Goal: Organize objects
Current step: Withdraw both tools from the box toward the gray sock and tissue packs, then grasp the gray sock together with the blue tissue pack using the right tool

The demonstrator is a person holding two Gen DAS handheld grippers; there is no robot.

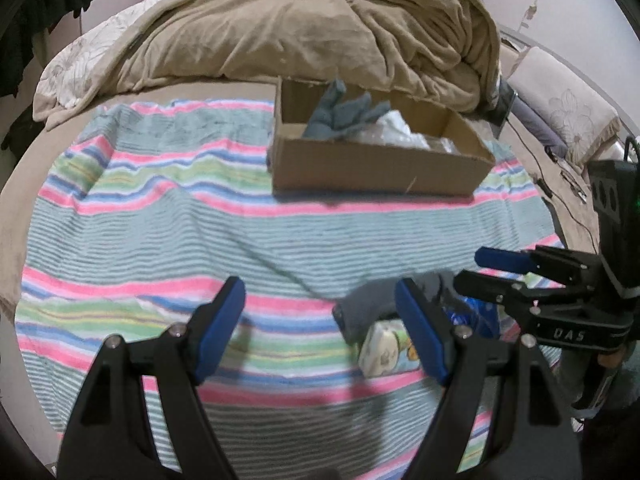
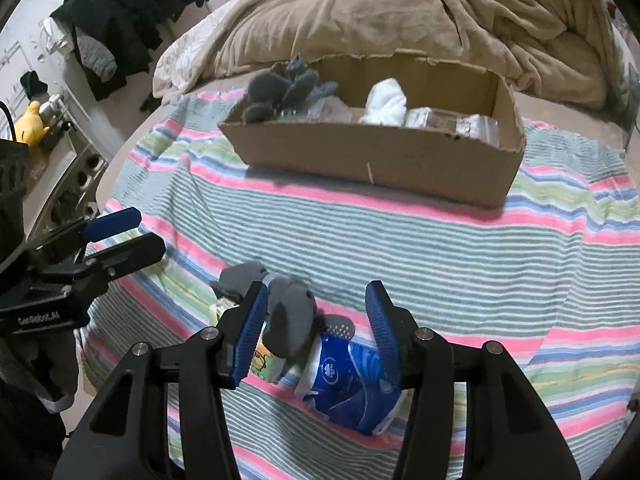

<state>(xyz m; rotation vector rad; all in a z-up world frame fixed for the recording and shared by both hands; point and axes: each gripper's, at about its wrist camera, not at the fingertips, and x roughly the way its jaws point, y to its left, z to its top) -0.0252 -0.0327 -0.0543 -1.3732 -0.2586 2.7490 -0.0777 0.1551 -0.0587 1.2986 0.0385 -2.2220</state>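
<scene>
A cardboard box (image 1: pixel 376 170) (image 2: pixel 372 156) stands on a striped towel (image 1: pixel 168 216) (image 2: pixel 400 248) on the bed. It holds a grey-blue glove (image 1: pixel 340 114) (image 2: pixel 282 90), white cloth (image 2: pixel 386 102) and clear bags (image 2: pixel 452 122). Near the towel's front lie a grey sock (image 2: pixel 290 320) (image 1: pixel 362 304), a blue tissue pack (image 2: pixel 352 384) and a cartoon-printed pack (image 1: pixel 386 346) (image 2: pixel 260 356). My right gripper (image 2: pixel 316 334) (image 1: pixel 474 268) is open, its jaws either side of the sock and blue pack. My left gripper (image 1: pixel 320 332) (image 2: pixel 142 232) is open and empty over the towel.
A rumpled tan blanket (image 1: pixel 320 36) (image 2: pixel 440 12) is heaped behind the box. Pillows (image 1: pixel 568 108) and cables lie to the right. Dark clothes (image 2: pixel 132 12) hang at the left, near a shelf with a yellow plush toy (image 2: pixel 32 122).
</scene>
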